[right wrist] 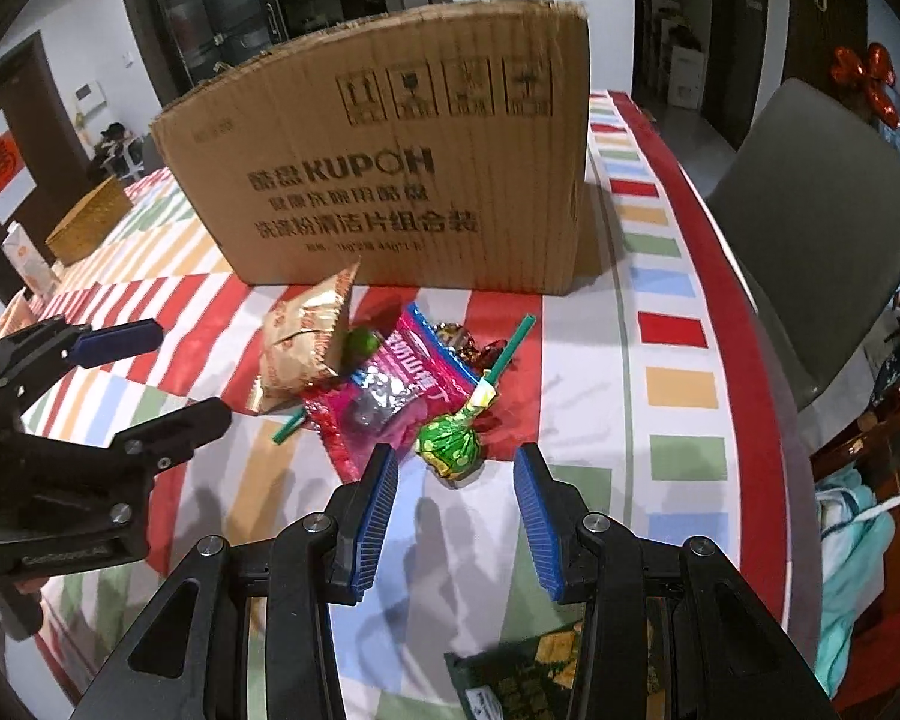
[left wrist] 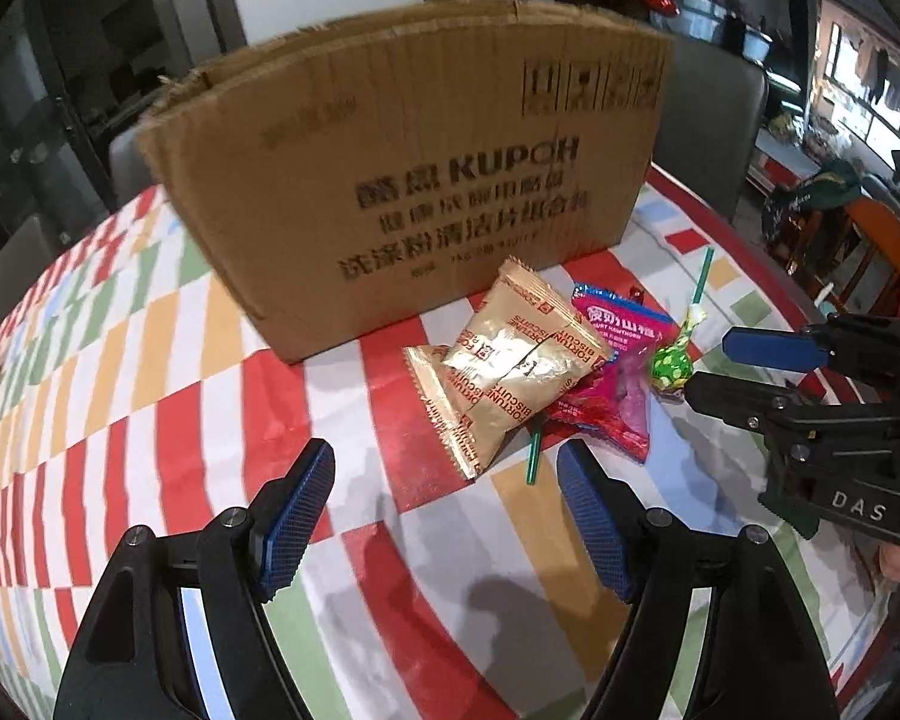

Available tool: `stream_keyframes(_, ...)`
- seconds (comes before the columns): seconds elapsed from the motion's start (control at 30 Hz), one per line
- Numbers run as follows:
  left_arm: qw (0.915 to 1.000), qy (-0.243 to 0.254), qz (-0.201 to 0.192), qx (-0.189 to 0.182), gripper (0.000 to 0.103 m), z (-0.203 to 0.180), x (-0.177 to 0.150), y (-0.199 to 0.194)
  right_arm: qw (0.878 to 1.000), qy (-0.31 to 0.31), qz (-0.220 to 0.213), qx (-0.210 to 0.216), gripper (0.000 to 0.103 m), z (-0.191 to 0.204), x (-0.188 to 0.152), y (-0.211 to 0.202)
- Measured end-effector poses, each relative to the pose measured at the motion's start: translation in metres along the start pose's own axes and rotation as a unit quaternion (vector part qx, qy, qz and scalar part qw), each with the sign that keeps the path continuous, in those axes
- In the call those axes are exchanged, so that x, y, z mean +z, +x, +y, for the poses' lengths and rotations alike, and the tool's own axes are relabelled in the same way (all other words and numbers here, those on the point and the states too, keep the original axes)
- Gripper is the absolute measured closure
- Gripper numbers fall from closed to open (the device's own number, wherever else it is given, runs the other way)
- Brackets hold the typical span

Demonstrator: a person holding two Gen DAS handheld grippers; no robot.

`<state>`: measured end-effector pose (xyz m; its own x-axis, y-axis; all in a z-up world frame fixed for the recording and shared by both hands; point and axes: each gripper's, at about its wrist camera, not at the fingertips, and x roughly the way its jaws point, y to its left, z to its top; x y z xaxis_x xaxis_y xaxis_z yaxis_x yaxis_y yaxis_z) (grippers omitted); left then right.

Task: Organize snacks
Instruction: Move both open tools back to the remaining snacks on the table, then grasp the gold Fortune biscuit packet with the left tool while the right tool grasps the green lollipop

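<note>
Two light, crinkly packets, a gold foil biscuit packet (left wrist: pixel 498 366) and a pink hawthorn candy packet (left wrist: pixel 612 384), lie just ahead of the left gripper (left wrist: pixel 444 516)'s wide, empty fingers; pinch a sealed edge, I'd say.

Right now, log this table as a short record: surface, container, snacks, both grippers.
surface: checked tablecloth
container: cardboard box, upright behind the snacks
snacks: gold biscuit packs overlapping a pink hawthorn pack; green lollipop beside it; a second lollipop's stick shows from under the packs
left gripper: jaws open, empty, near the biscuit packs
right gripper: jaws open, empty, near the green lollipop
</note>
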<state>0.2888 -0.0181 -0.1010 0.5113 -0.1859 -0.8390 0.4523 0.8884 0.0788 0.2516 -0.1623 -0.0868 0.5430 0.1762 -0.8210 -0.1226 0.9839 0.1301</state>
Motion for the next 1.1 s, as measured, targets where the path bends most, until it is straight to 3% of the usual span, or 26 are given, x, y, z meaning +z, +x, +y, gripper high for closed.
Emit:
stream_keyframes(0.33, 0.9986, 0.047, -0.004, -0.024, 0.027, -0.006, 0.024, 0.017, 1.0, 0.011, 0.013, 0.007, 0.062, -0.005, 0.002, 0.015)
stream_keyframes(0.63, 0.9974, 0.039, 0.006, -0.061, 0.027, -0.005, 0.039, 0.037, 1.0, 0.012, 0.014, 0.011, 0.064, -0.005, 0.006, 0.022)
stream_keyframes(0.7, 0.9971, 0.029, 0.009, -0.07, 0.03, -0.003, 0.041, 0.041, 1.0, 0.013, 0.017, 0.013, 0.066, -0.005, 0.007, 0.025)
stream_keyframes(0.77, 0.9966, 0.021, 0.013, -0.078, 0.044, -0.002, 0.04, 0.042, 1.0, 0.014, 0.018, 0.014, 0.067, -0.005, 0.007, 0.027)
stream_keyframes(0.87, 0.9959, 0.008, 0.015, -0.088, 0.056, 0.0, 0.037, 0.042, 0.999, 0.015, 0.021, 0.019, 0.072, -0.005, 0.008, 0.03)
stream_keyframes(1.1, 0.9966, -0.022, 0.002, -0.08, 0.058, 0.003, 0.025, 0.029, 1.0, 0.005, 0.016, 0.022, 0.076, -0.003, 0.008, 0.031)
